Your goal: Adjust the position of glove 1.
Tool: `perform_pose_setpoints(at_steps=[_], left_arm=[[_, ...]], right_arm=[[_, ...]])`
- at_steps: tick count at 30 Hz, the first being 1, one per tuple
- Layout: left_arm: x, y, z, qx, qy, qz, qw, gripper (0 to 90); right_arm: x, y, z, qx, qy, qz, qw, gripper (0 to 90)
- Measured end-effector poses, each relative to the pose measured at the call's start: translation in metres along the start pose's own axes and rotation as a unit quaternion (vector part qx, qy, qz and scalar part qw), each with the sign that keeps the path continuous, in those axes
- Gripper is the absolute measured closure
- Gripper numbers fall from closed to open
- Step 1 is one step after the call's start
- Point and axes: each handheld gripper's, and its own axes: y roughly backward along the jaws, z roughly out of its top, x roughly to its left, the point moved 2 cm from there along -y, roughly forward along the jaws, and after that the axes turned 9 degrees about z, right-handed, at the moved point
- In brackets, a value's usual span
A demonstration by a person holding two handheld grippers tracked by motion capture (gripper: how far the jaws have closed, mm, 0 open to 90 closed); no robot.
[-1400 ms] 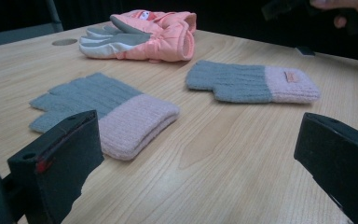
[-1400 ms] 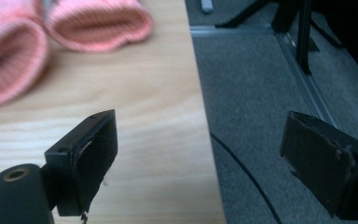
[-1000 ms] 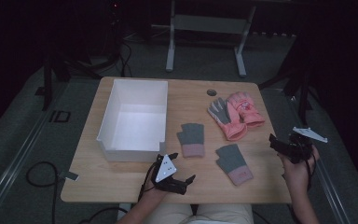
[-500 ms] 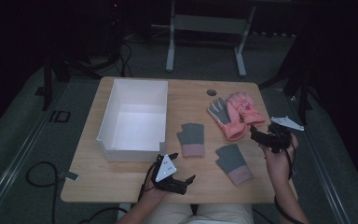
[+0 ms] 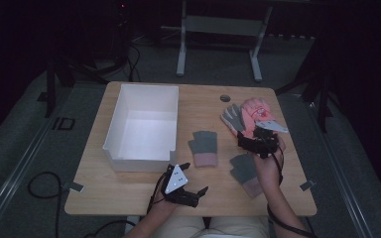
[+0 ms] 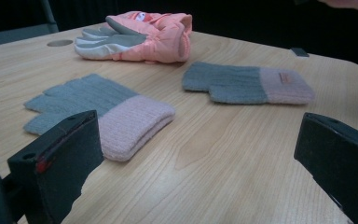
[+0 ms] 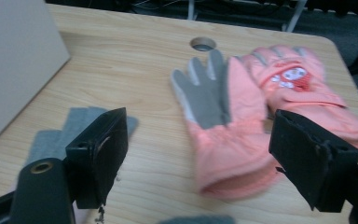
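**Right gripper closing in on the pink ski gloves**

Step in hand, as I read it: approach for a pick, right side. I had the right gripper [image 5: 252,143] over the desk [image 5: 144,191] at the wrist end of the pink gloves [image 5: 254,115], which lay as an overlapping pair near the far right corner, grey palm up on the left one. In the right gripper view the cuff of the nearer pink glove [image 7: 233,154] sat between my fingers [image 7: 103,149], but the pads weren't on it yet. The jaws had just been narrowing a little, stood wide and held nothing.

Left gripper [image 5: 191,191] was parked at the near edge of the desk, fingers [image 6: 63,161] spread wide and empty, looking across at the two grey-and-pink knit gloves: one [image 5: 204,147] mid-desk, the other [image 5: 245,173] just under my right forearm.

White box [image 5: 141,126] was on the left half of the desk, open, nothing in it that I could see. Likely destination.

Next move, my judgement: drop the right fingers onto the cuff, centre it, close firmly. Padded fabric will compress, so bite deep. Gloves overlap, so the second one may drag along.
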Motion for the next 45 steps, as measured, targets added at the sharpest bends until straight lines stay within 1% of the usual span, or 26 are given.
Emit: perform_pose_setpoints(at_steps=[3, 5, 6, 9, 11, 14, 15, 19, 21, 26, 27, 30, 33, 36, 37, 39, 40, 41, 42, 44, 45], left_arm=[[0.0, 0.0, 0.0, 0.0, -0.004, 0.0, 1.0, 0.5], [-0.001, 0.0, 0.0, 0.0, -0.005, 0.0, 1.0, 0.5], [-0.001, 0.0, 0.0, 0.001, -0.006, -0.001, 1.0, 0.5], [-0.001, 0.0, 0.0, 0.001, -0.006, -0.002, 1.0, 0.5], [0.0, 0.0, 0.0, 0.001, -0.005, -0.005, 1.0, 0.5], [0.001, 0.001, 0.0, -0.004, 0.001, -0.008, 1.0, 0.5], [0.001, 0.001, 0.0, -0.005, 0.001, -0.008, 1.0, 0.5], [0.0, 0.001, 0.0, -0.005, -0.003, -0.007, 1.0, 0.5], [0.0, 0.001, 0.0, -0.005, -0.003, -0.008, 1.0, 0.5], [0.0, 0.001, 0.0, -0.006, -0.004, -0.009, 0.9999, 0.5], [0.0, 0.001, 0.0, -0.006, -0.004, -0.009, 0.9999, 0.5], [-0.001, 0.001, 0.0, -0.005, -0.005, -0.009, 0.9999, 0.5], [-0.001, 0.001, 0.0, -0.006, -0.005, -0.009, 0.9999, 0.5], [-0.001, 0.001, 0.0, -0.006, -0.008, -0.008, 0.9999, 0.5], [-0.001, 0.001, 0.0, -0.006, -0.009, -0.008, 0.9999, 0.5], [-0.001, 0.001, 0.0, -0.004, -0.01, -0.008, 0.9999, 0.5], [-0.001, 0.001, 0.0, -0.004, -0.011, -0.007, 0.9999, 0.6], [-0.002, 0.001, 0.0, -0.004, -0.012, -0.006, 0.9999, 0.6], [-0.002, 0.001, 0.0, -0.004, -0.012, -0.006, 0.9999, 0.5], [-0.002, 0.001, 0.0, -0.002, -0.013, -0.006, 0.9999, 0.5], [-0.002, 0.001, 0.0, -0.002, -0.012, -0.006, 0.9999, 0.5]], right_arm=[[0.016, -0.008, 0.001, 0.004, 0.008, 0.009, 0.9999, 21.0], [0.024, -0.013, 0.001, 0.007, 0.011, 0.018, 0.9998, 22.1], [0.026, -0.014, 0.001, 0.007, 0.01, 0.018, 0.9998, 22.1], [0.04, -0.023, 0.001, 0.012, 0.013, 0.028, 0.9995, 22.1], [0.046, -0.028, 0.0, 0.016, 0.016, 0.031, 0.9993, 22.1], [0.056, -0.039, -0.002, 0.027, 0.01, 0.035, 0.999, 22.3], [0.061, -0.044, -0.004, 0.032, 0.006, 0.041, 0.9986, 22.3], [0.077, -0.061, -0.01, 0.052, 0.011, 0.055, 0.9971, 22.9], [0.082, -0.069, -0.013, 0.058, 0.013, 0.055, 0.9967, 24.5], [0.088, -0.087, -0.022, 0.069, 0.01, 0.054, 0.9961, 33.0], [0.089, -0.092, -0.024, 0.076, 0.009, 0.052, 0.9957, 34.4], [0.091, -0.101, -0.029, 0.084, 0.006, 0.049, 0.9953, 35.9], [0.091, -0.111, -0.035, 0.092, 0.008, 0.037, 0.995, 37.0], [0.093, -0.118, -0.042, 0.106, 0.013, 0.032, 0.9938, 40.5], [0.093, -0.121, -0.045, 0.114, 0.012, 0.033, 0.9928, 42.0], [0.094, -0.123, -0.047, 0.111, 0.018, 0.033, 0.9931, 43.9], [0.094, -0.123, -0.047, 0.111, 0.016, 0.034, 0.9931, 45.2], [0.094, -0.123, -0.047, 0.11, 0.011, 0.035, 0.9933, 47.1], [0.095, -0.123, -0.047, 0.109, 0.013, 0.034, 0.9934, 50.2], [0.096, -0.123, -0.047, 0.106, 0.018, 0.037, 0.9935, 59.2], [0.097, -0.123, -0.047, 0.106, 0.02, 0.037, 0.9935, 68.7]])
